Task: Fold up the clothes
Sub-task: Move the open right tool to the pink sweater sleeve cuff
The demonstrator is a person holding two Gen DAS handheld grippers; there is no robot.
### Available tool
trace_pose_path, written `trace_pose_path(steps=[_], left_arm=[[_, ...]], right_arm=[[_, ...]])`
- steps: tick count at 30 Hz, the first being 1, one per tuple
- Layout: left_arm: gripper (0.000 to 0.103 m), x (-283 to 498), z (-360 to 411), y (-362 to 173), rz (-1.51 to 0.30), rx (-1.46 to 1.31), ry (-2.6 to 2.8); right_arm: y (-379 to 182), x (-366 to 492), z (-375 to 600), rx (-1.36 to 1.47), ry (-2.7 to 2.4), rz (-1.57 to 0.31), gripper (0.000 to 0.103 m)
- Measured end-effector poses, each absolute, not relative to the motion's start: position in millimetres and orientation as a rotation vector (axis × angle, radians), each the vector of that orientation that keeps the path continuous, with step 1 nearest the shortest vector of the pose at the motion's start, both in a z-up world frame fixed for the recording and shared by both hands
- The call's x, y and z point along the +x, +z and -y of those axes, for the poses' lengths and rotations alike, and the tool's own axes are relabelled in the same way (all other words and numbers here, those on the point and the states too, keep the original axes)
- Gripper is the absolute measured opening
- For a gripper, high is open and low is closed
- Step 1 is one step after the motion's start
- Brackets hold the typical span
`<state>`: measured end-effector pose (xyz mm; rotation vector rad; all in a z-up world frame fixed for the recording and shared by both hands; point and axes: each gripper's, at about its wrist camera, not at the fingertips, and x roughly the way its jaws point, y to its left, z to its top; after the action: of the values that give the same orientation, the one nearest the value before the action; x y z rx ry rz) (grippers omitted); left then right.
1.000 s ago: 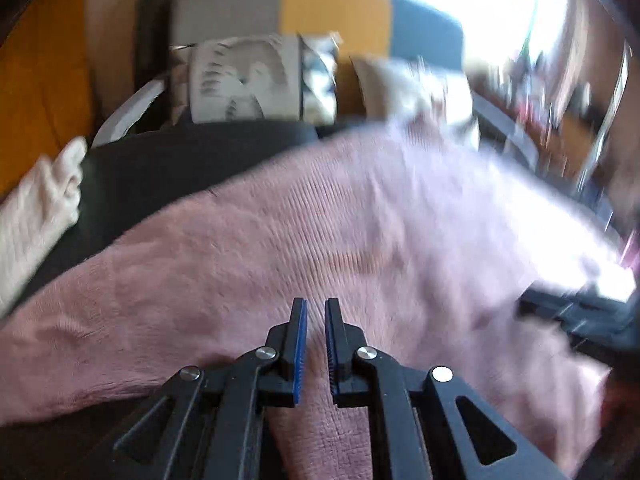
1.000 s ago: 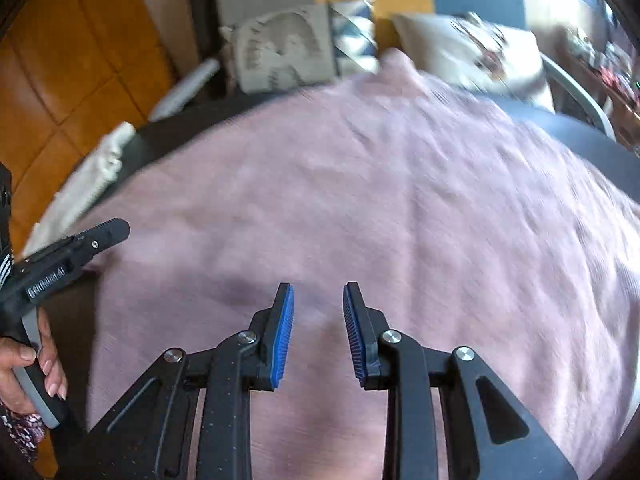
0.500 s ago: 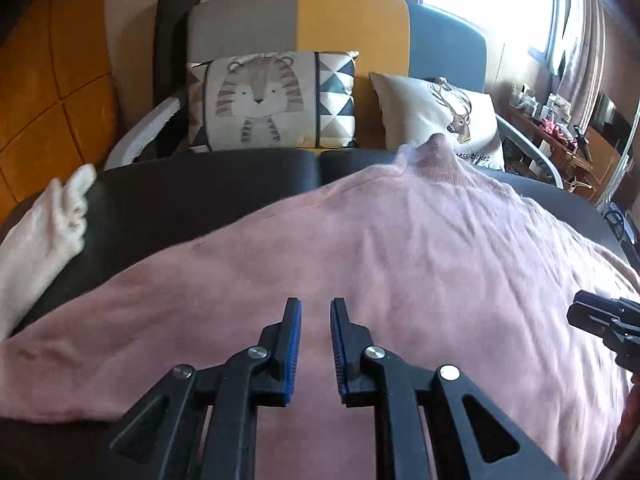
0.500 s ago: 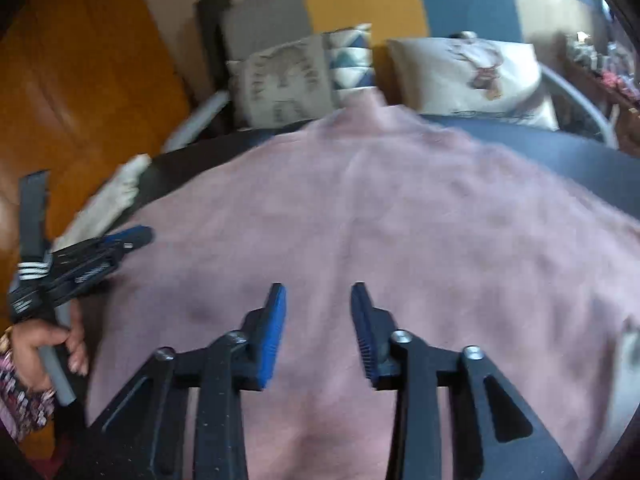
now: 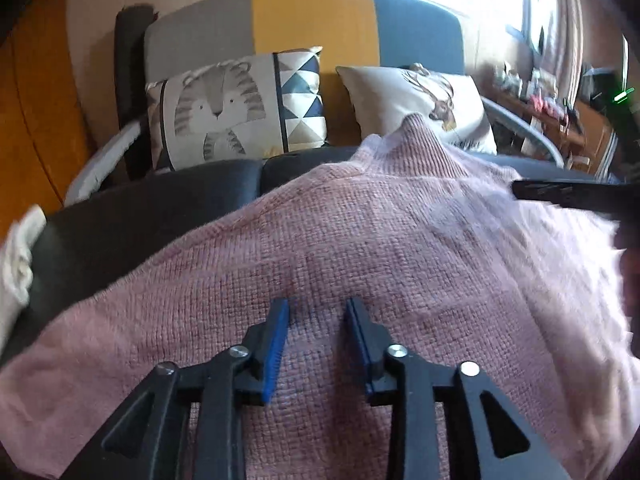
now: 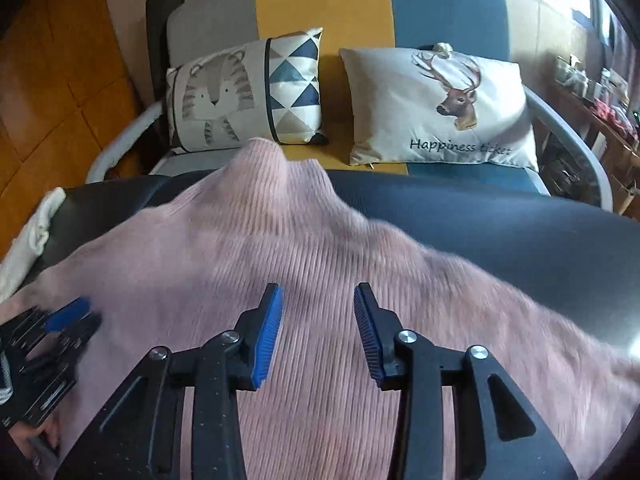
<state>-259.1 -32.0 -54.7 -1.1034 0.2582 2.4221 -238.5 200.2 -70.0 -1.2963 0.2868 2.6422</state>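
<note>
A pink knit sweater lies spread flat on a dark padded surface, its high neck pointing toward the sofa. My left gripper hovers low over the sweater's middle. Its jaws are opening and only flat knit lies under the gap. My right gripper hangs over the sweater nearer its right half. Its jaws are closing slightly, with nothing pinched between the blue pads. The left gripper shows blurred at the left edge of the right wrist view. The right gripper crosses the right edge of the left wrist view.
A cream cloth lies bunched at the left end of the dark surface. Behind stands a grey, yellow and blue sofa with a tiger cushion and a deer cushion. Cluttered shelves stand at the far right.
The left jaws have spread from nearly shut to clearly apart. The right gripper has swung rightward over the sweater, so the neck now sits left of its centre.
</note>
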Motion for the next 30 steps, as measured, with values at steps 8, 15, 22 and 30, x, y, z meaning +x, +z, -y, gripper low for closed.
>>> trace_pose_path(steps=[8, 15, 22, 30], left_arm=[[0.039, -272.4, 40.8, -62.7, -0.124, -1.139, 2.401], [0.037, -268.6, 38.5, -56.0, -0.149, -1.18, 2.396], [0.039, -255.8, 43.2, -58.3, -0.276, -1.13, 2.42], [0.039, -266.1, 39.6, -64.2, -0.234, -1.126, 2.429]], right_arm=[[-91.7, -269.5, -222.4, -1.226, 2.588, -0.209, 0.038], [-63.6, -213.1, -210.8, -1.307, 2.681, -0.334, 0.041], [-95.6, -169.1, -213.0, -1.393, 2.6, -0.133, 0.043], [-105.5, -163.3, -221.7, -1.248, 2.591, -0.153, 0.051]])
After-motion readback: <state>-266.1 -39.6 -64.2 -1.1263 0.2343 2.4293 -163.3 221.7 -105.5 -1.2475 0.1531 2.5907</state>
